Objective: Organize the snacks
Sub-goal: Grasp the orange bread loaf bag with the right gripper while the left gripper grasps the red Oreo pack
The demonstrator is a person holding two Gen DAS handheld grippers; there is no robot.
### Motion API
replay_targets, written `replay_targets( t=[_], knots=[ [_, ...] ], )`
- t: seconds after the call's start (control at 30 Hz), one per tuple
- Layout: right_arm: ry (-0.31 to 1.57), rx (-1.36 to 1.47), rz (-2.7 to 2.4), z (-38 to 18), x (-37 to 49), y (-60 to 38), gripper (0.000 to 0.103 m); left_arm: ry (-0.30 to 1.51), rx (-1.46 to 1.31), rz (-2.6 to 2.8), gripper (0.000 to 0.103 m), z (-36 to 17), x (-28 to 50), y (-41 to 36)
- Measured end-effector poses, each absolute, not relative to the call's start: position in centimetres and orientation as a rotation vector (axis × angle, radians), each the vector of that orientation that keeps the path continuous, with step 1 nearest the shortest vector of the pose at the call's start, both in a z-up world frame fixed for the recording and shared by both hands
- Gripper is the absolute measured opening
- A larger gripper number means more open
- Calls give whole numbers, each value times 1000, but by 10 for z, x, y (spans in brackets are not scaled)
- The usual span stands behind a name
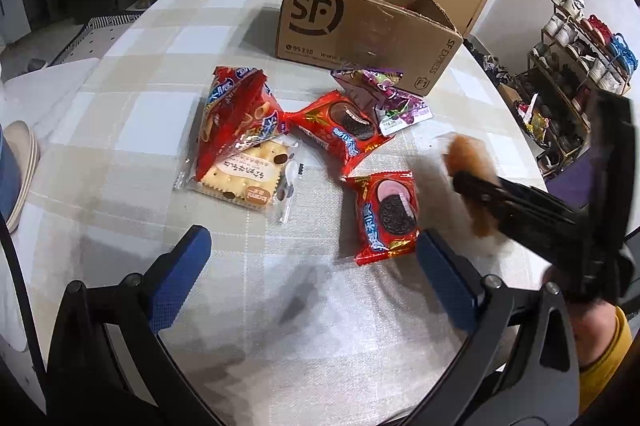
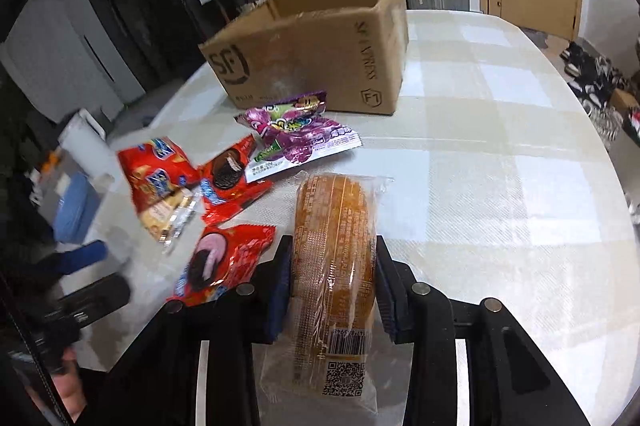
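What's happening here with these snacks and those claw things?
A person is sorting snacks on a table with a claw in each hand. The right claw is clamped on a wrapped bread roll. The left claw is open and holds nothing. Other packets lie loose before an open cardboard box.

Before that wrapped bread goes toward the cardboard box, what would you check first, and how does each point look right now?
1. Right tool clamped on the bread packet: ok.
2. Cardboard box open on top: ok.
3. Room inside the box: cannot tell, interior hidden.
4. Way to the box: not ok at table level, the purple candy bag lies between; lift over it.
5. Left tool open, holding nothing: ok.
6. Packet's loose wrapper end secure: cannot tell.
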State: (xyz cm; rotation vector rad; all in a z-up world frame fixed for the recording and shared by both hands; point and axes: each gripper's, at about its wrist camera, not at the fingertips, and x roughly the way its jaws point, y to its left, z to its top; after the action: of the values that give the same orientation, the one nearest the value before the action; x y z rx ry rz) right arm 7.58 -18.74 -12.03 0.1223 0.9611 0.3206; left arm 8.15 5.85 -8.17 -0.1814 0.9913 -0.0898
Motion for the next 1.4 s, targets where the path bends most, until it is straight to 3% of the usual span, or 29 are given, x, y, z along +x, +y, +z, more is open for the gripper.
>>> replay_targets(
  t=[0.6, 0.77, 0.9, 1.4],
  knots=[
    [947, 238, 322, -115, 50, -232, 37, 1072, -14, -32, 102, -122, 138, -15],
    [958, 240, 327, -117, 51, -233, 37, 1090, -82, -42, 79, -127, 143, -8],
    [958, 246, 325, -117, 51, -233, 37, 1090, -91, -124, 42, -123, 139, -10],
    [918, 278, 349, -112, 41, -227, 37, 948, -108, -229, 42, -83, 86, 17]
  ],
)
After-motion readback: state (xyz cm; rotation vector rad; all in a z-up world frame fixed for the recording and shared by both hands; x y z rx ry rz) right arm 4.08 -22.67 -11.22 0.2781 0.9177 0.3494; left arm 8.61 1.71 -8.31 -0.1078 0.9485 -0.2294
